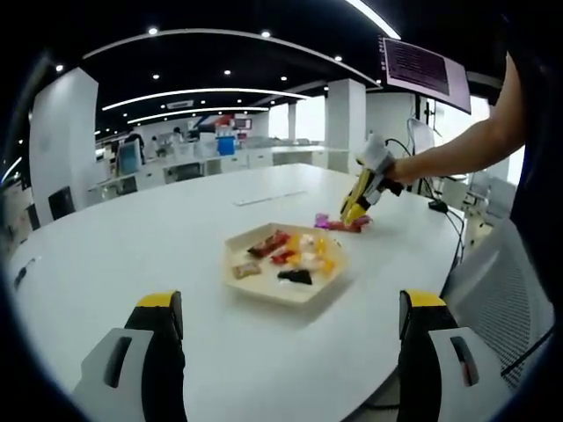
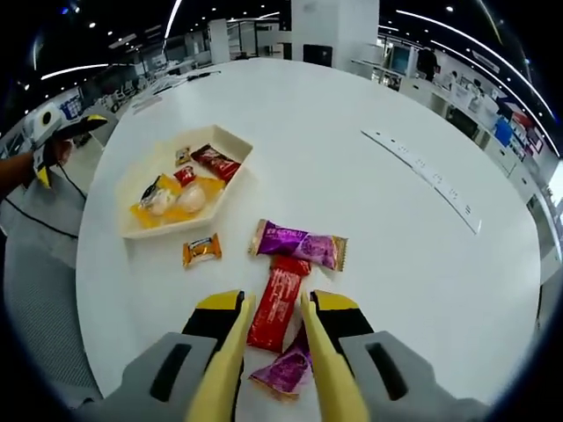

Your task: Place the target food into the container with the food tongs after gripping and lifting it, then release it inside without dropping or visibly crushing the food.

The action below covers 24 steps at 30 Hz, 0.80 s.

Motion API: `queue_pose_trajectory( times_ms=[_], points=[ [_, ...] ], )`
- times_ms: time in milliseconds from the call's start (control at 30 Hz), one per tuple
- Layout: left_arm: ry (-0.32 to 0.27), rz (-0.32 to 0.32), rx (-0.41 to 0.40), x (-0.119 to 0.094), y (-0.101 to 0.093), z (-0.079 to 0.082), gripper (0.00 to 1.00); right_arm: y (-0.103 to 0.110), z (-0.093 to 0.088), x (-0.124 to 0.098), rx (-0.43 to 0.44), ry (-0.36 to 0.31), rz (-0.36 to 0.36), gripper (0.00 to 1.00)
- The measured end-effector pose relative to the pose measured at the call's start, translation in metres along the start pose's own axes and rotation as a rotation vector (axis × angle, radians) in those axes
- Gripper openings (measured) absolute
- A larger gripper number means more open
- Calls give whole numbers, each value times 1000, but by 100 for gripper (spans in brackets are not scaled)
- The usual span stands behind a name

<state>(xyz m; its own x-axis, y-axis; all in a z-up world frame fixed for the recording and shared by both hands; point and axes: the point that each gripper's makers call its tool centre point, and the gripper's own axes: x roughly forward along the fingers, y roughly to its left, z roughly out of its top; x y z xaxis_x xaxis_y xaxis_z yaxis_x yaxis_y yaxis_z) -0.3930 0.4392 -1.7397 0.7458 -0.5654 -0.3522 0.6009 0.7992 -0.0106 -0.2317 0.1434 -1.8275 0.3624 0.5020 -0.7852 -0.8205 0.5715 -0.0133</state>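
Right gripper view, tongs (image 2: pixel 273 352) straddling red packet (image 2: pixel 274 308), tips cropped

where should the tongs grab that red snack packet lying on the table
Across the narrow width of the red snack packet, near its middle, coming straight down. It lies flat and long between the tongs, so a light squeeze on its long edges should hold without crushing.

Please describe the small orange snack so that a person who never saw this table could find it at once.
Look at the cream tray on the white table. Just outside its near edge lies the small orange snack, alone on the bare tabletop. It is shorter than the purple packet and the red packet beside it.
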Motion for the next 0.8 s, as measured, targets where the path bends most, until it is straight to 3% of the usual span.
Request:
queue_pose_trajectory(
  times_ms=[267,333,367,400,800],
  points=[
    [1,-4,-3,0,-1,-1,99,2,-3,6,-17,14,-11,28],
    [-1,-5,-5,0,-1,0,99,1,-9,8,-37,47,-16,28],
    [-2,-5,-6,0,0,0,99,0,-3,9,-72,11,-24,28],
    [-2,-5,-7,0,0,-1,99,3,-11,5,-38,49,-19,27],
    [-3,-7,-13,0,0,-1,99,3,-8,6,-73,30,-32,23]
  ],
)
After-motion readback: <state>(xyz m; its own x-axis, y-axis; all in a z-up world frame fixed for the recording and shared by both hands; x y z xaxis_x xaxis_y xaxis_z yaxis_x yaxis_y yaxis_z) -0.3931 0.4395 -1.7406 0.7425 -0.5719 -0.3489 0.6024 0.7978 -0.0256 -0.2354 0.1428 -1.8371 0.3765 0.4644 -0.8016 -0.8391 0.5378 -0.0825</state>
